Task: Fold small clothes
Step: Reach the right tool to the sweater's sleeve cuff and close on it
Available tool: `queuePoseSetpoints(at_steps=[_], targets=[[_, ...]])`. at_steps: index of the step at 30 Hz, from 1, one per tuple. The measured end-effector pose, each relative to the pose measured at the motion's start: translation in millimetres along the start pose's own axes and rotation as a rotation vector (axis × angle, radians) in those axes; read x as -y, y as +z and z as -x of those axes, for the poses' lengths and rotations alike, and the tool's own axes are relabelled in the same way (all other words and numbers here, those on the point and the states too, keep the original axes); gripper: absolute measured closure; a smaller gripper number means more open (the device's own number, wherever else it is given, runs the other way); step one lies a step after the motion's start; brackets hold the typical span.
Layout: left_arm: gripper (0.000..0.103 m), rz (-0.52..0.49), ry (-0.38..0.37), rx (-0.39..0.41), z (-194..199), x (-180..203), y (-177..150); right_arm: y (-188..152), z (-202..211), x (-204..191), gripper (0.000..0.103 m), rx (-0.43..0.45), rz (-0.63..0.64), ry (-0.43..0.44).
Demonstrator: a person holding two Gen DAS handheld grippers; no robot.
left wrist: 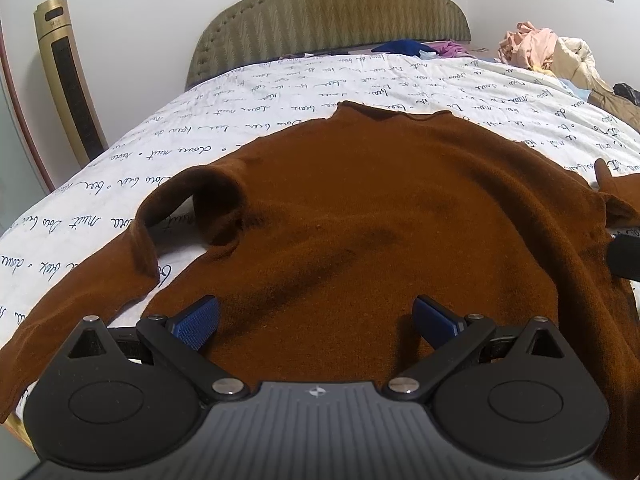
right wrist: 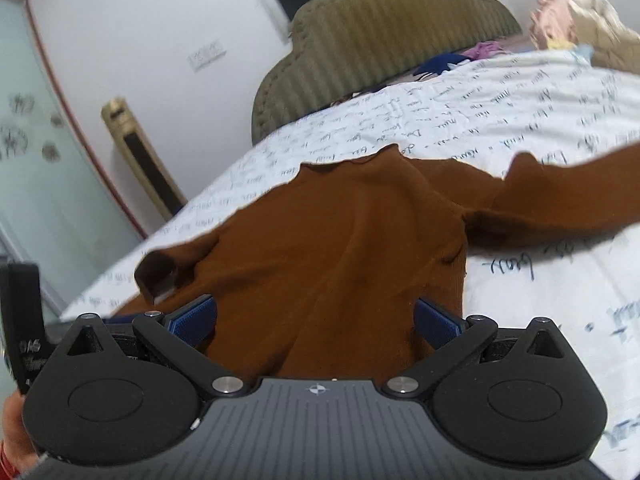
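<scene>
**A:** status on your end?

**B:** I've got the brown sweater [left wrist: 360, 216] spread on the bed sheet [left wrist: 280, 92], neck toward 12 o'clock, hem toward me at 6; white sheet, printed with script; left gripper [left wrist: 316, 320] hangs over the hem area, fingers spread wide, nothing between the blue pads [left wrist: 198, 320]; can't tell whether they touch the knit.

**A:** sleeves?

**B:** in the left wrist view, one sleeve [left wrist: 132, 248] loops up near the shoulder, then runs out toward 8 o'clock; the other goes off at 3, mostly cut by the frame.

**A:** right side?

**B:** right gripper [right wrist: 316, 320] also spread wide; sweater [right wrist: 340, 240] bunches in ridges between the pads, but nothing is pinched; the far sleeve [right wrist: 560, 196] stretches to 2 o'clock across the sheet [right wrist: 540, 300]; view is blurred.

**A:** surroundings?

**B:** padded headboard [left wrist: 332, 16] at 12; gold tower fan [left wrist: 68, 80] at 10 by the wall; heap of loose clothes [left wrist: 552, 52] at 1 o'clock on the far corner of the bed, well apart from the sweater; left gripper's edge [right wrist: 20, 320] shows at 9 in the right wrist view.
</scene>
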State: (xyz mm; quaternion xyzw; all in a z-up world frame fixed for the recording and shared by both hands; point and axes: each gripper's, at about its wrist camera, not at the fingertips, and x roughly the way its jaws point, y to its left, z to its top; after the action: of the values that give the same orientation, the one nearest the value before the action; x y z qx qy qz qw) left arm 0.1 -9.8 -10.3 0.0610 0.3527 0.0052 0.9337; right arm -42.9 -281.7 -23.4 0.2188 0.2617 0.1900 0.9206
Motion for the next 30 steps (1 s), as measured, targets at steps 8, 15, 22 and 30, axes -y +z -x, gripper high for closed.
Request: queuePoseSetpoints(at_steps=[8,15,22,30], targets=[[0.0,-0.008,0.002,-0.005,-2,2,-1,-16,-13,-21,0.0,0.058,0.066,0.011],[0.0,-0.01,-0.006,-0.006,-1,2,1,1,-8,-26,0.0,0.029,0.189,-0.289],[0.0,-0.016,-0.005,-0.016,-3,7,-1,13,13,-13,0.0,0.0,0.284,-0.411],[0.0,-0.014,-0.024,-0.003,2,11,2,-4,11,-49,0.0,0.006,0.397,-0.371]])
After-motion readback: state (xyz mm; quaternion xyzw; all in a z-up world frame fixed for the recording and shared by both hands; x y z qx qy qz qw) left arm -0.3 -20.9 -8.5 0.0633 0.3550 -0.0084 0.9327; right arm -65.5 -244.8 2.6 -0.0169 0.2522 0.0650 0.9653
